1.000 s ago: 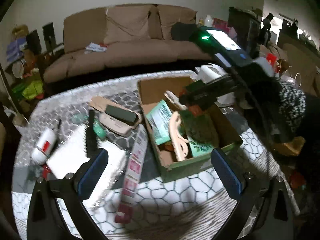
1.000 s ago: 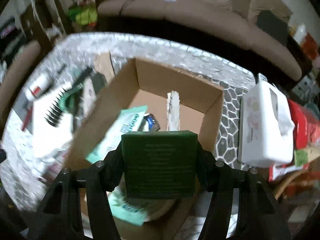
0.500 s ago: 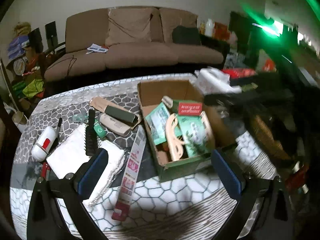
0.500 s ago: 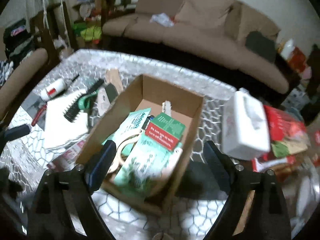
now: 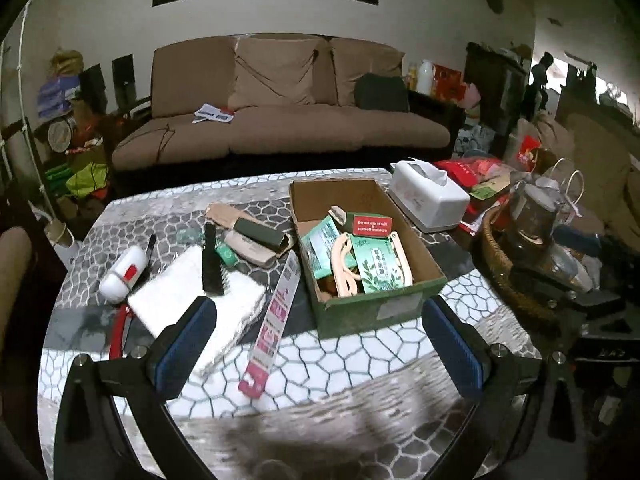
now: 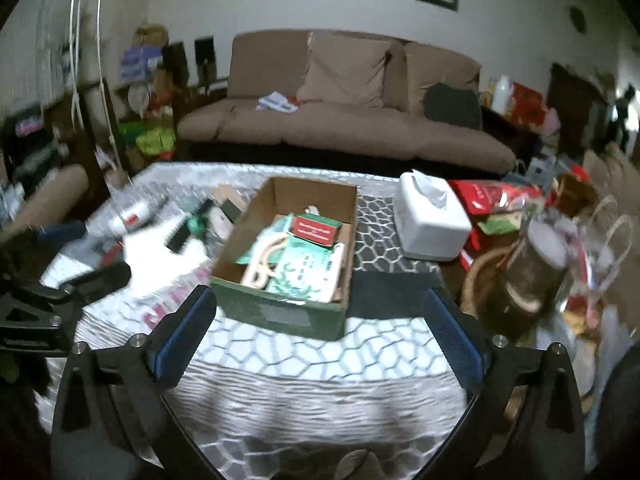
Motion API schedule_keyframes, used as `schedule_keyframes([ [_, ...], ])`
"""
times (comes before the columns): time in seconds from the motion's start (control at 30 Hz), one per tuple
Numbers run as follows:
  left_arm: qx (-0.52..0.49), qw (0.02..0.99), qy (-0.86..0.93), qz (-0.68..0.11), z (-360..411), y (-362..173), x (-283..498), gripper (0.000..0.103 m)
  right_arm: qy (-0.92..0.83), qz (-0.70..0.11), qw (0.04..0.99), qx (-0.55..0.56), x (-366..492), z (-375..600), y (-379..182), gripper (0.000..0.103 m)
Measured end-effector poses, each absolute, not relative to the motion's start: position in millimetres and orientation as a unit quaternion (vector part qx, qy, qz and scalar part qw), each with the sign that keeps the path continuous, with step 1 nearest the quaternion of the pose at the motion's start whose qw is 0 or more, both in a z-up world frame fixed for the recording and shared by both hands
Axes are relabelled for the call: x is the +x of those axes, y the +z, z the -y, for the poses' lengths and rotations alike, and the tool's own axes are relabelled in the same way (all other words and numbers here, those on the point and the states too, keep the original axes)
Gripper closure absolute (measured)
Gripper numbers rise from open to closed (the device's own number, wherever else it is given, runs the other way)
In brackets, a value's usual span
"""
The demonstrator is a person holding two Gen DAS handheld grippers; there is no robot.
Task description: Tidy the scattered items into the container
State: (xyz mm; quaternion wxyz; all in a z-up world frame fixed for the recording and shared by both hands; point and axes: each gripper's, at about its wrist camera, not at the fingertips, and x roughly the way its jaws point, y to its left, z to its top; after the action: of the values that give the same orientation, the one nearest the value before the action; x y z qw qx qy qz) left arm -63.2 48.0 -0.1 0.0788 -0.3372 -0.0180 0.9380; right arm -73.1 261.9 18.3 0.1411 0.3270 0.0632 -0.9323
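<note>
- The table (image 5: 360,364), under a hexagon-patterned cover, fills the lower half of both views.
- The cardboard box (image 5: 376,308) sits at centre frame in the left wrist view, its green front wall facing the camera; in the right wrist view the same box (image 6: 280,314) is at centre, just above the gap between the fingers.
- Inside the box lie a green leaf-print packet (image 5: 378,266), a pale curved wooden piece (image 5: 346,268) and, toward the back, a small green box with a red label (image 5: 372,225).
- A white tissue box (image 5: 428,196) stands just right of the cardboard box.
- Left of the box, scattered on the table: a white folded cloth (image 5: 200,300) with a black comb (image 5: 210,262) lying on it, a long pink strip package (image 5: 274,320) just beside the box's left wall, and a white bottle with a red label (image 5: 120,276) at mid-left.
- The right gripper (image 6: 320,332) has just been spreading its jaws; they stand wide apart with nothing between them, over the table's near edge.
- The left gripper (image 5: 316,336) is likewise released, its 2 blue pads clear of everything.
</note>
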Motion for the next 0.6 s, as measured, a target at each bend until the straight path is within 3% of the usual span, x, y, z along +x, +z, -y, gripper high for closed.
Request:
schedule_keyframes([
  [0.13, -0.332, 0.082, 0.939, 0.035, -39.5, 3.8, -48.5, 0.000, -0.932, -0.061, 0.147, 0.325, -51.9, -260.0, 25.8, 0.000],
  [0.33, -0.325, 0.001, 0.946, -0.021, -42.5, 4.9, -42.0, 0.000, -0.940, -0.071, 0.140, 0.302, -38.8, -248.9, 28.7, 0.000],
  [0.6, -0.323, 0.047, 0.945, -0.016, -51.0, 11.5, -29.5, 0.000, -0.942, -0.090, 0.139, 0.292, -23.2, -238.0, 32.7, 0.000],
])
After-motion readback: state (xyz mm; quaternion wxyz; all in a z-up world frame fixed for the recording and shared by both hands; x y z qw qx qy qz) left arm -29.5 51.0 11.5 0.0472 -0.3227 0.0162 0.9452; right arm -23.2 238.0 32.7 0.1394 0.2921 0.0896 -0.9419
